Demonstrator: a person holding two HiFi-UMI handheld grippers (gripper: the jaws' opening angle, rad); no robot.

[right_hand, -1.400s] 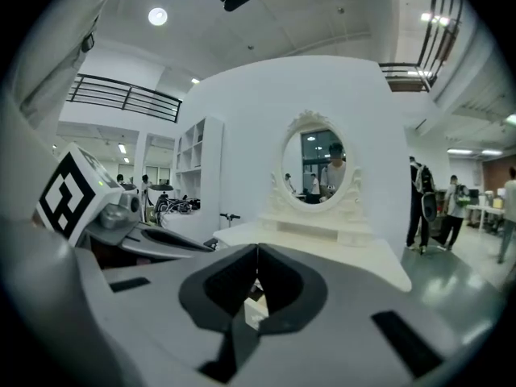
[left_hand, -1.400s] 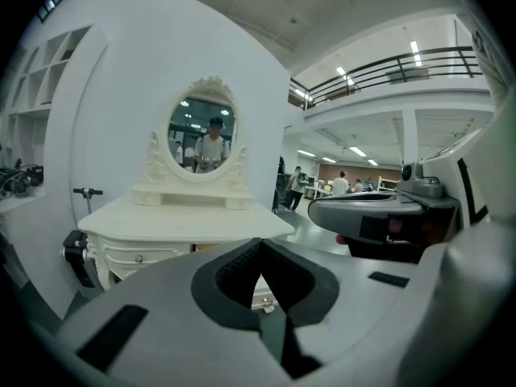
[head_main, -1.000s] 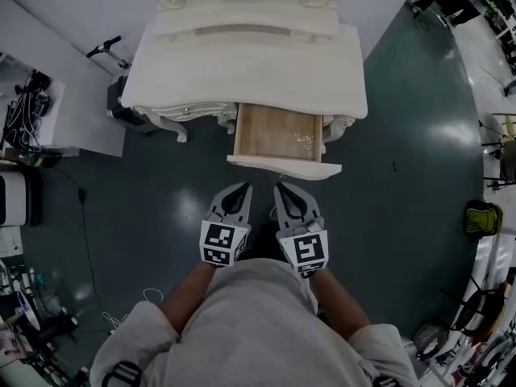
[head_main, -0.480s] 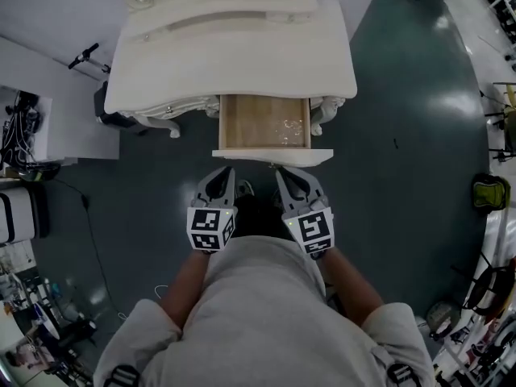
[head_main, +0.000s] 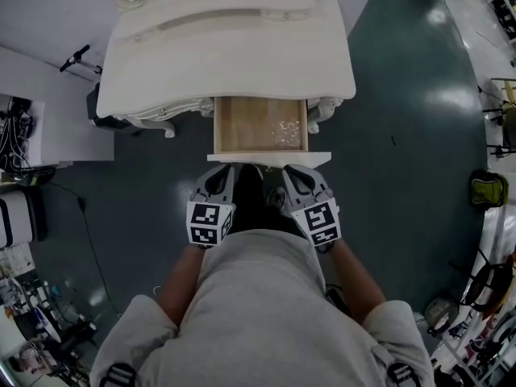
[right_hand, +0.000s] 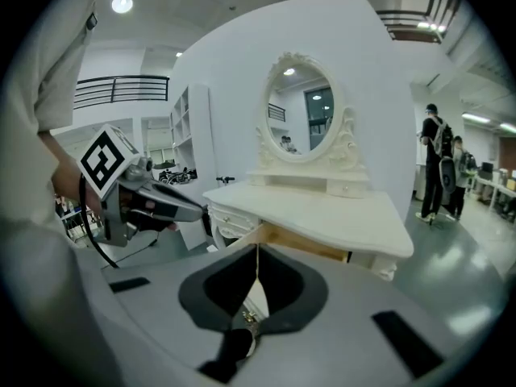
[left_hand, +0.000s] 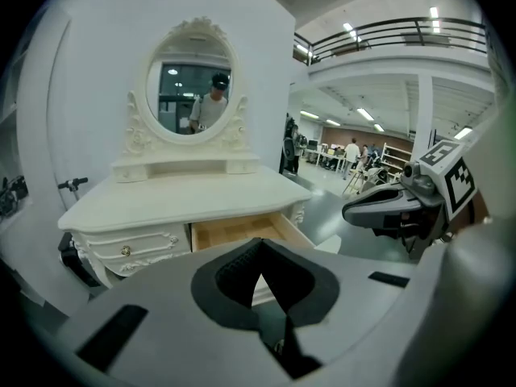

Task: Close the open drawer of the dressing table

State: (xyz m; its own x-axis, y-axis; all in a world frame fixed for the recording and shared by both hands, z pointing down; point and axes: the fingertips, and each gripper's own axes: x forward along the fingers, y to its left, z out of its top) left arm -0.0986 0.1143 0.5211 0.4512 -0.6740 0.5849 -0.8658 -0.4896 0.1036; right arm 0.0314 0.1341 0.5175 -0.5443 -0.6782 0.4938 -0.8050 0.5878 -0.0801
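The white dressing table [head_main: 234, 55] stands at the top of the head view, its wood-lined drawer [head_main: 260, 124] pulled out towards me. The drawer's white front [head_main: 268, 159] faces both grippers. My left gripper [head_main: 223, 172] is shut and empty, with its tips just at the front's left half. My right gripper [head_main: 293, 171] is shut and empty too, its tips at the right half. In the left gripper view the shut left gripper [left_hand: 260, 248] points at the drawer [left_hand: 234, 230]. In the right gripper view the right gripper [right_hand: 257, 252] covers the drawer front; a small brass knob [right_hand: 247, 318] shows below it.
An oval mirror [left_hand: 192, 87] rises at the table's back. A white bench with cables [head_main: 20, 127] stands at the left and a black device [head_main: 95, 103] sits under the table's left end. A green bag [head_main: 484, 190] and stands line the right edge of the dark floor.
Both grippers have moved forward and down, from a gap short of the drawer front to right at its edge. Both stayed shut. The drawer has not moved.
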